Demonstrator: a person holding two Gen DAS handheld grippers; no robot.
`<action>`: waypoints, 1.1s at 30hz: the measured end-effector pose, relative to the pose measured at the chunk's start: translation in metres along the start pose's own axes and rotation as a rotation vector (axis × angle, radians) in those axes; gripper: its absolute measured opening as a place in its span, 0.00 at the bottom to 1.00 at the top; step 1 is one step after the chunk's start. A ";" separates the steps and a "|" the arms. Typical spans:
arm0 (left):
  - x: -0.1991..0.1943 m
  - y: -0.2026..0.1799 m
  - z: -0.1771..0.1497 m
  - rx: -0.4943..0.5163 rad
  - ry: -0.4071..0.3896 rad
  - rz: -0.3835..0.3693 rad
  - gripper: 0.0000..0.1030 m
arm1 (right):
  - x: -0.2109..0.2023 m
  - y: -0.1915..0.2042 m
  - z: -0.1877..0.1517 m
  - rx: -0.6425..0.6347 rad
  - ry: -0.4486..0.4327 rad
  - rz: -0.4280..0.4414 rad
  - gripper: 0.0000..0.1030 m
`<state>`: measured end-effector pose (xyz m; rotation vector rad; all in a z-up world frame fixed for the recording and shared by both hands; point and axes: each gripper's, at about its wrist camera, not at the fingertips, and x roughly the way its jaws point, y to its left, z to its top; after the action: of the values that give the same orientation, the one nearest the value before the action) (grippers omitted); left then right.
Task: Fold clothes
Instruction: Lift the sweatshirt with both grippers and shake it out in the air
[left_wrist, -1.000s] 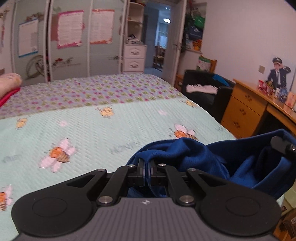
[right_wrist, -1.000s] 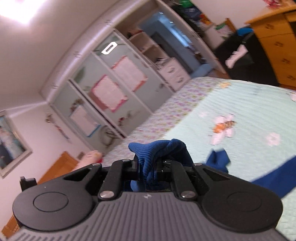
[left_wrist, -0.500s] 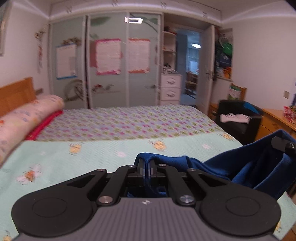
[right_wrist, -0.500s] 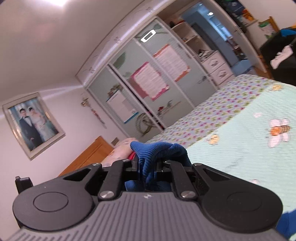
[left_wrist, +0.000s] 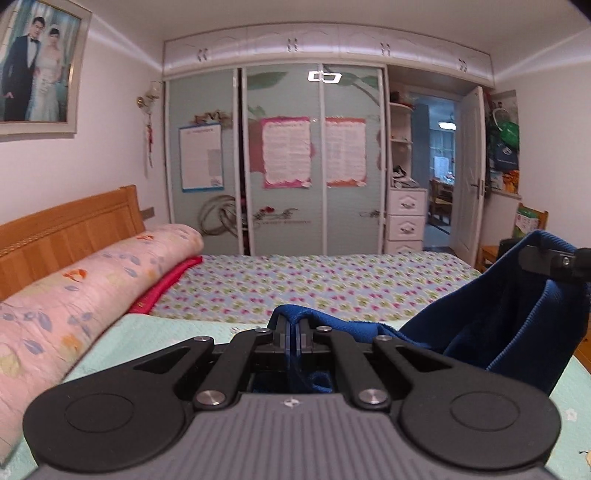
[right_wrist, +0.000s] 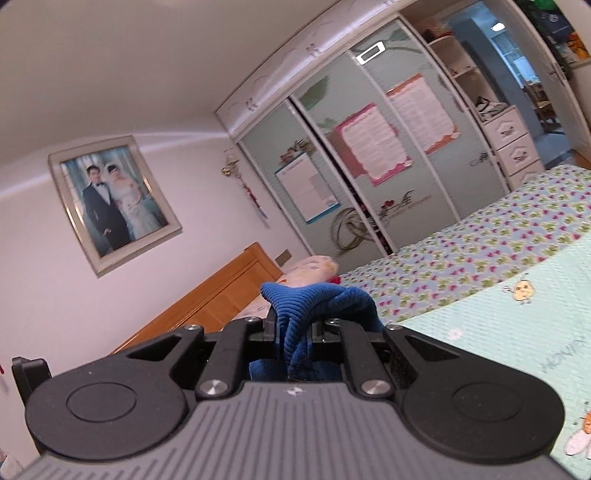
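Deep blue ribbed garment (left_wrist: 498, 317); mint bedspread (right_wrist: 517, 350) printed with bees; far sheet (left_wrist: 314, 280) pale blue with pink flowers; pink floral pillow (left_wrist: 74, 295), left.

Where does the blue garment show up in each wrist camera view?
Left wrist view: the blue garment runs from the left gripper at bottom centre to the right edge.
Right wrist view: the garment is bunched in the right gripper, centre.
Shared landmark: the framed wedding photo.

ahead: open air over bed (left_wrist: 332, 280) | left: pillow roll (left_wrist: 85, 295), headboard (left_wrist: 66, 229) | far: wardrobe (left_wrist: 280, 162)
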<state>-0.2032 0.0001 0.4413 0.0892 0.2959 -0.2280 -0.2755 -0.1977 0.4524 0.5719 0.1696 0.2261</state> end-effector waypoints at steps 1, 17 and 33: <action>0.000 0.006 0.002 -0.002 -0.003 0.005 0.02 | 0.007 0.006 0.001 -0.004 0.003 0.002 0.11; 0.022 0.058 0.099 0.027 -0.113 0.074 0.02 | 0.093 0.068 0.066 -0.072 -0.089 -0.027 0.11; 0.065 0.038 -0.044 0.031 0.069 -0.070 0.02 | 0.075 -0.034 -0.019 -0.113 0.047 -0.095 0.11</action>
<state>-0.1464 0.0284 0.3819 0.1180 0.3641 -0.2994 -0.2023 -0.1963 0.4106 0.4457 0.2274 0.1554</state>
